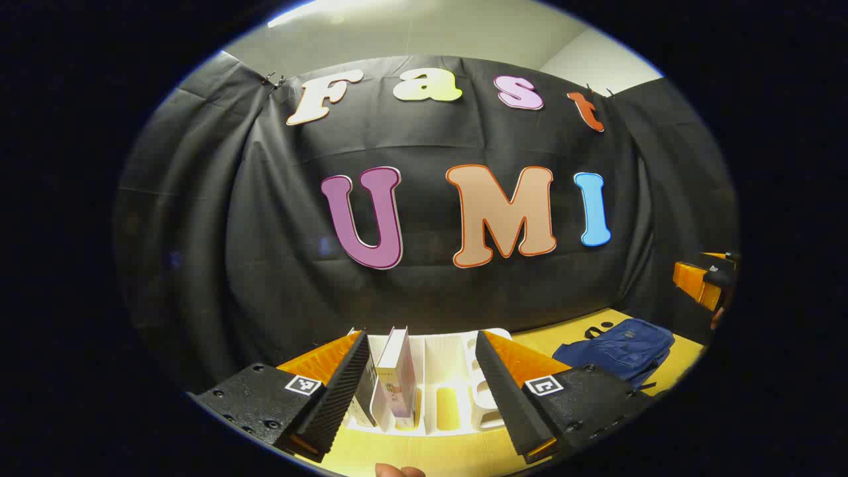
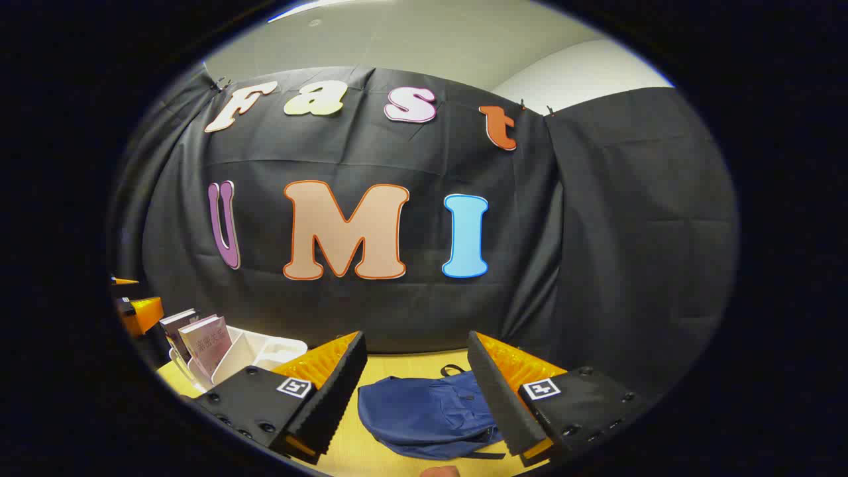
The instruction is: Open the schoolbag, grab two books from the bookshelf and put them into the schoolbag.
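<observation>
A white slotted bookshelf (image 1: 450,371) stands on the yellow table straight ahead of my left gripper (image 1: 421,384), which is open above the table. Two books (image 1: 397,377) stand upright in its left slots. A blue schoolbag (image 1: 619,348) lies flat to the right. In the right gripper view the schoolbag (image 2: 424,411) lies closed between and beyond the fingers of my open right gripper (image 2: 417,391). The bookshelf (image 2: 255,351) with its books (image 2: 202,341) sits at the left there. The other gripper (image 2: 136,308) shows at the far left edge.
The yellow table (image 2: 404,361) ends at the black cloth wall behind shelf and bag. The right gripper's body (image 1: 705,278) shows at the far right of the left gripper view. A fingertip of the holding hand (image 1: 397,470) peeks in at the bottom.
</observation>
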A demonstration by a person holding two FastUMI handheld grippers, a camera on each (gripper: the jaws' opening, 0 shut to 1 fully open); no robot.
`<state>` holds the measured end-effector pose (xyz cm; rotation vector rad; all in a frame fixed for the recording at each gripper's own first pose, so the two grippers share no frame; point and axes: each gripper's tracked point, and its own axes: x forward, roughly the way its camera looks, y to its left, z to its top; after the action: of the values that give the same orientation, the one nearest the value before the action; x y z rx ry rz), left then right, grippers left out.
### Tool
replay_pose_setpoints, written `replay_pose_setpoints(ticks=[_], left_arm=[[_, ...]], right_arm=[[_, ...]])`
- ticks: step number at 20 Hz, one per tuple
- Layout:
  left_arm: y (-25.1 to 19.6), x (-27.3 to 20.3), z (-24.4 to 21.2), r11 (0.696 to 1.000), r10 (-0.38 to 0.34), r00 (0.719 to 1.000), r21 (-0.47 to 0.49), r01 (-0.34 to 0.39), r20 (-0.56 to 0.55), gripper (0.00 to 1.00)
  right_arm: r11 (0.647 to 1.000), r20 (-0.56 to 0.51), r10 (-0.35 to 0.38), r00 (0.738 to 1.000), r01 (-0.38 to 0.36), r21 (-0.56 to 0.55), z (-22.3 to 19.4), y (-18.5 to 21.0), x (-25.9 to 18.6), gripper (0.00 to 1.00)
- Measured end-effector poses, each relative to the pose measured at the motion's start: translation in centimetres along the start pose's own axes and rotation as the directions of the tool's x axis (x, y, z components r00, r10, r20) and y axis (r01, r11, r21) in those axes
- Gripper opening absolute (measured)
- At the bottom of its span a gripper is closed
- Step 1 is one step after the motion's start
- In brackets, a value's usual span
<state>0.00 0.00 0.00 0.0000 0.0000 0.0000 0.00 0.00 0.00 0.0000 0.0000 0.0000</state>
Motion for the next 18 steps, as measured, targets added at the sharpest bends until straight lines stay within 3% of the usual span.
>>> replay_pose_setpoints(ticks=[15, 16, 18], left_arm=[[-3.4, 0.1, -0.4, 0.998, 0.040, 0.999, 0.055, -0.038, -0.035, 0.96], [-3.4, 0.3, -0.5, 0.997, 0.041, 0.998, 0.061, -0.038, -0.038, 1.00], [-3.5, 0.4, -0.3, 0.997, 0.043, 0.998, 0.070, -0.040, -0.037, 0.96]], right_arm=[[0.994, -0.025, 0.091, 0.996, -0.089, 0.056, -1.8, -2.8, 4.2, 0.99], [0.994, -0.027, 0.099, 0.995, -0.098, 0.037, -2.2, -3.0, 4.5, 0.99], [0.994, -0.023, 0.110, 0.994, -0.109, 0.013, -2.3, -3.0, 4.6, 0.99]])
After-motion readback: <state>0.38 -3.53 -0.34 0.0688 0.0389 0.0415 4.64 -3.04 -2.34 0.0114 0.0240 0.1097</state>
